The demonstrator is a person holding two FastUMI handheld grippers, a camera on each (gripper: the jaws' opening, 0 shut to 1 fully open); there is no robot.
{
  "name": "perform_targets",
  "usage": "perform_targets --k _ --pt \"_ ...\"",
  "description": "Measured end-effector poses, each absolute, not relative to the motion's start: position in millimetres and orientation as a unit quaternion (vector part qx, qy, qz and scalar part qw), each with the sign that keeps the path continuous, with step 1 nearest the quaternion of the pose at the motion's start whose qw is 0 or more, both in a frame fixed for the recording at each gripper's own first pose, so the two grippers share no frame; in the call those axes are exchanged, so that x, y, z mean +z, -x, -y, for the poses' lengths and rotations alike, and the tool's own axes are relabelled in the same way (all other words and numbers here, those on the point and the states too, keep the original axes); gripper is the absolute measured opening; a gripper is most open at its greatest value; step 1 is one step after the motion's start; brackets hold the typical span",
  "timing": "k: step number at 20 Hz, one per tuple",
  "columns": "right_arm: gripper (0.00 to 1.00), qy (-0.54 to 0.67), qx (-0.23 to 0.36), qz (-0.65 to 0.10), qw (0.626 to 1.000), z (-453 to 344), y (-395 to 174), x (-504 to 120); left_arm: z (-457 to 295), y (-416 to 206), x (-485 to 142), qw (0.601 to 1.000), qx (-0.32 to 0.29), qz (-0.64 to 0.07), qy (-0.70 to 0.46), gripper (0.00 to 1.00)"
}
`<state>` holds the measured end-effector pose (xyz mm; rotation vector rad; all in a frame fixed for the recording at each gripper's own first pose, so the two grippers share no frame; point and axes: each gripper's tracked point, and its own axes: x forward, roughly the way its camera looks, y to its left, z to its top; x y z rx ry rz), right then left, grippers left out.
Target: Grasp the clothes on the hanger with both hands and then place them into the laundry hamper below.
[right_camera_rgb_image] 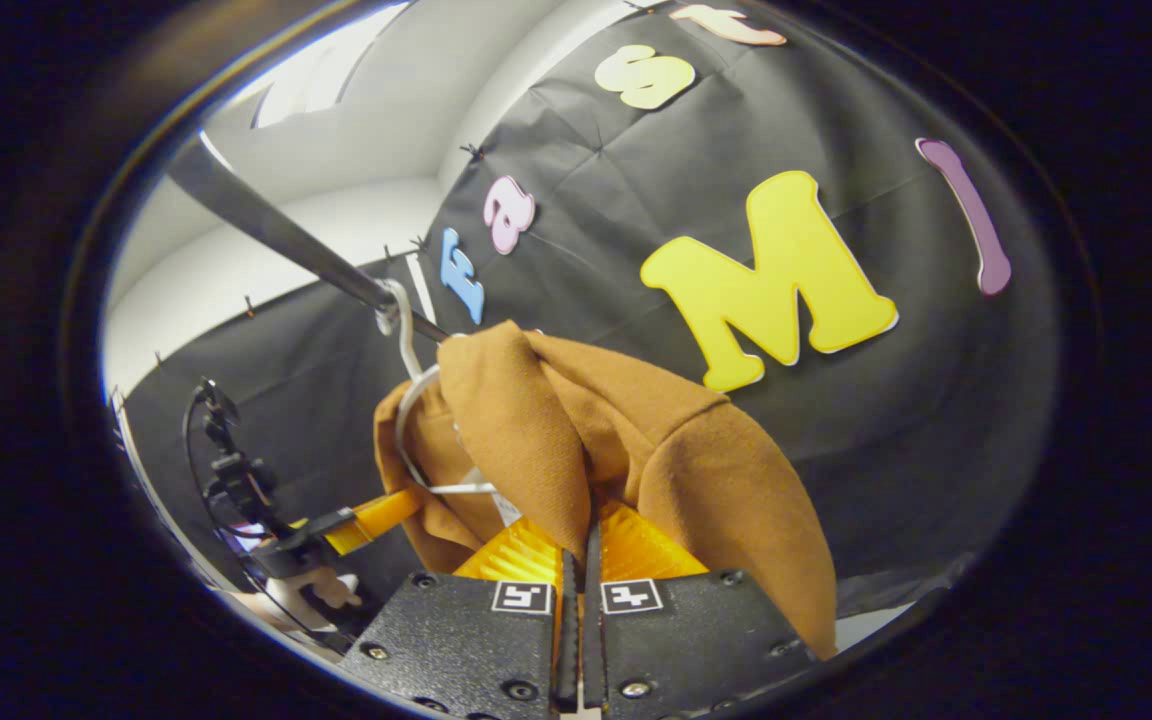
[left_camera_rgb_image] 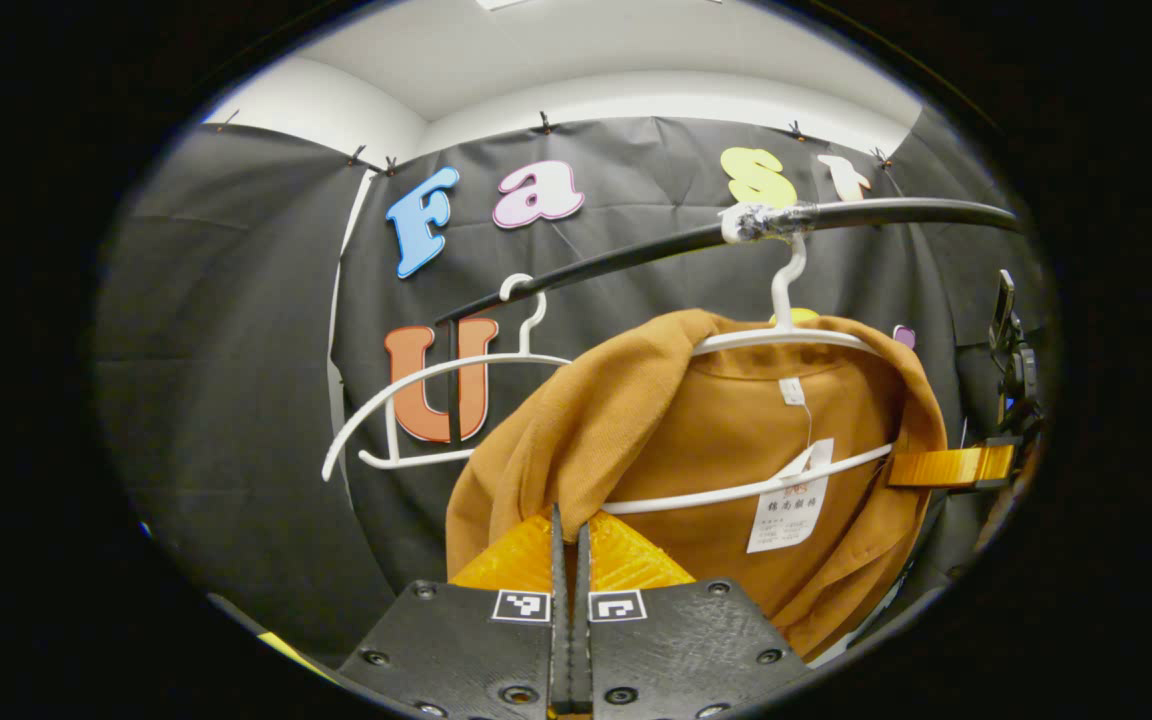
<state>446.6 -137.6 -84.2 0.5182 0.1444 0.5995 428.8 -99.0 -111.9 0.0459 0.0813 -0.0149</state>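
Observation:
A brown garment (left_camera_rgb_image: pixel 676 440) hangs on a white hanger (left_camera_rgb_image: pixel 784 338) from a black rod (left_camera_rgb_image: pixel 636 252). In the left gripper view my left gripper (left_camera_rgb_image: pixel 569 525) is shut, its fingertips pinching the garment's near left shoulder edge. At the far right of that view my right gripper (left_camera_rgb_image: pixel 921 468) holds the garment's other side. In the right gripper view my right gripper (right_camera_rgb_image: pixel 586 535) is shut on a fold of the brown garment (right_camera_rgb_image: pixel 696 450), which drapes over its fingers. My left gripper (right_camera_rgb_image: pixel 381 512) shows at the left, reaching into the cloth below the hanger (right_camera_rgb_image: pixel 406 420).
An empty white hanger (left_camera_rgb_image: pixel 436 385) hangs on the rod left of the garment. A white paper tag (left_camera_rgb_image: pixel 789 505) dangles inside the collar. A hand (right_camera_rgb_image: pixel 321 590) and a mounted device (right_camera_rgb_image: pixel 231 480) sit behind the left gripper. The black booth wall is close behind.

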Motion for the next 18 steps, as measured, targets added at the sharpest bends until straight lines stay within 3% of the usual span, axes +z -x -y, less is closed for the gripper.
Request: perform_targets --k 5,9,14,15,16,17,18 --pt "0.05 -0.335 0.328 -0.037 0.883 148.8 -440.5 -50.9 92.1 -429.0 -91.1 1.0 -0.012 -0.023 -0.017 0.0" --pt "0.05 -0.374 0.309 0.001 0.874 171.1 -450.7 -27.5 76.8 -436.1 -69.2 1.0 -0.005 -0.009 0.011 0.0" --pt "0.05 -0.347 0.236 0.062 0.906 199.2 -462.9 -12.5 50.7 -441.6 -57.9 1.0 0.017 -0.004 0.018 0.05" --pt "0.05 -0.338 0.223 0.065 0.912 200.1 -463.8 -13.7 48.7 -442.7 -57.2 1.0 0.021 -0.004 0.015 0.0" --pt "0.05 -0.335 0.211 0.07 0.916 203.9 -465.2 -12.8 48.7 -443.8 -58.2 1.0 0.022 -0.007 0.012 0.05" --pt "0.05 -0.338 0.205 0.075 0.916 204.7 -465.1 -9.5 49.3 -445.2 -57.7 1.0 0.021 -0.006 0.008 0.0" --pt "0.05 -0.342 0.198 0.084 0.915 208.8 -466.1 -5.1 49.9 -446.5 -55.0 1.0 0.02 -0.005 0.003 0.05"
